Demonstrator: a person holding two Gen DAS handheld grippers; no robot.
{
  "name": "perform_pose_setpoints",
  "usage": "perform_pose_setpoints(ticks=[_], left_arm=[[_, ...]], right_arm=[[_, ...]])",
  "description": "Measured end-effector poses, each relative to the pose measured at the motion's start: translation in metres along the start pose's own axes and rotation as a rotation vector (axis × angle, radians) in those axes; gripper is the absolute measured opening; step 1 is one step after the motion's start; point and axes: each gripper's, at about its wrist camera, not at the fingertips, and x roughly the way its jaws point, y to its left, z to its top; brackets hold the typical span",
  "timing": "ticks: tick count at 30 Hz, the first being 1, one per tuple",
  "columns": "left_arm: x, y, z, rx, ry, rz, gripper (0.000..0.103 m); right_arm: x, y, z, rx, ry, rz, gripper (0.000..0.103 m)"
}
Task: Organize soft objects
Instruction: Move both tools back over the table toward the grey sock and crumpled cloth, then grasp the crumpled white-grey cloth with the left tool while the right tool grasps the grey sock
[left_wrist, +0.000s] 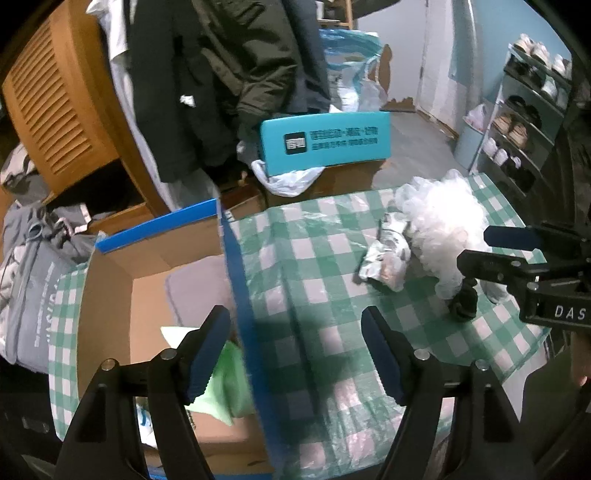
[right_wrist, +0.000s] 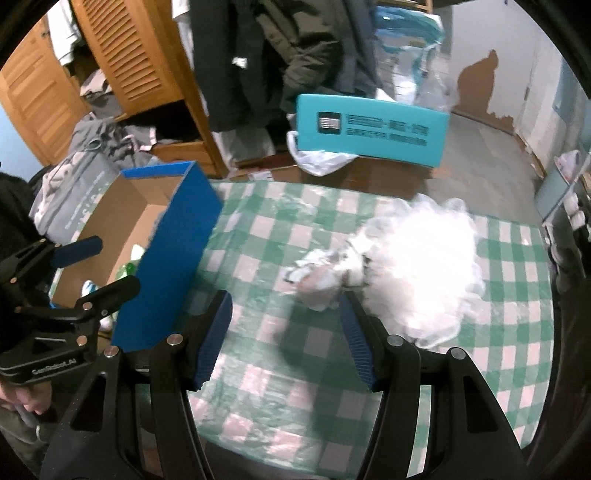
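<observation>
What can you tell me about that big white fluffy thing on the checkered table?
The white fluffy bundle looks like a heap of soft, crinkly, see-through plastic or netting, glowing bright under the light. It rests on the green-and-white checked tablecloth, off to the right of the blue-edged cardboard box. A small crumpled patterned packet lies against its left side. Nothing is gripping it.

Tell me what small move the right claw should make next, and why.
Probably ease the right claw forward to the small patterned bundle beside the white fluffy pile. Its jaws stand open with nothing between them, the bundle lies just ahead on the checked cloth, and the open cardboard box waits to the left.
</observation>
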Motion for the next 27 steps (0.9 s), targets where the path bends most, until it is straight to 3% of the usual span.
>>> perform_pose_setpoints(ticks=[17, 27], left_arm=[[0.038, -0.047, 0.015, 0.022, 0.066, -0.097, 0.077], [0.069, -0.073, 0.024, 0.071, 0.11, -0.117, 0.08]], right_arm=[[-0.014, -0.082, -0.022, 0.127, -0.005, -0.119, 0.059], [-0.007, -0.132, -0.034, 0.231, 0.026, -0.186, 0.06]])
